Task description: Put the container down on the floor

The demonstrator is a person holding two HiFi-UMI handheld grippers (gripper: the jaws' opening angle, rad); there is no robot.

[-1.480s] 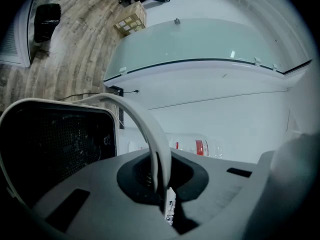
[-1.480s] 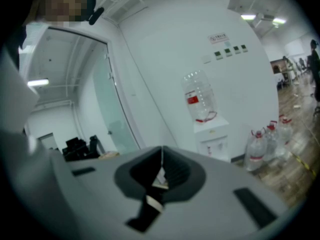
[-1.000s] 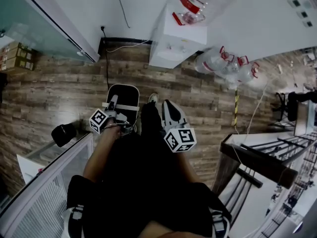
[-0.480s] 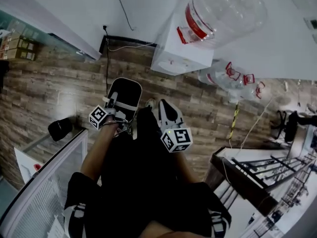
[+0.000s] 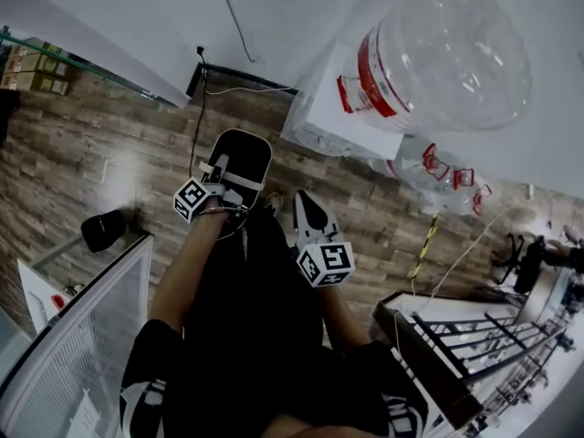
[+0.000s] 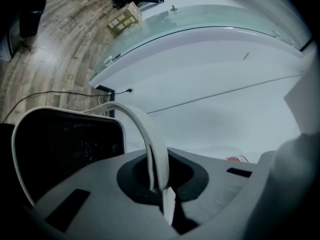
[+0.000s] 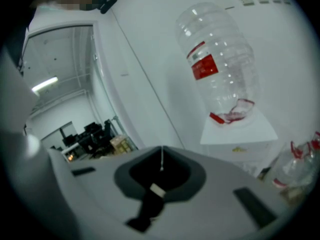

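Half covers black, white-rimmed rounded container point(image 5: 246, 149) from above with left hand-held gripper point(image 5: 220, 168), clamped on its white arched handle point(image 6: 145, 129). Lies over brown wooden floor point(image 5: 109, 144); cannot tell whether touching. Presses right hand-held gripper point(image 5: 302, 201) together, empty.

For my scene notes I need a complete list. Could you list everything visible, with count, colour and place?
Black container with white rim and curved white handle: one, black and white, hanging from the left gripper.
Box-shaped water dispenser: one, white, against the wall.
Large clear plastic bottle with red label: one, neck down on the dispenser.
Empty clear bottles with red handles: at least two, on the floor beside the dispenser.
Thin cable: one, black, from the wall down across the floor.
Wooden plank floor: brown.
Left gripper: closed on the handle.
Right gripper: closed, empty.
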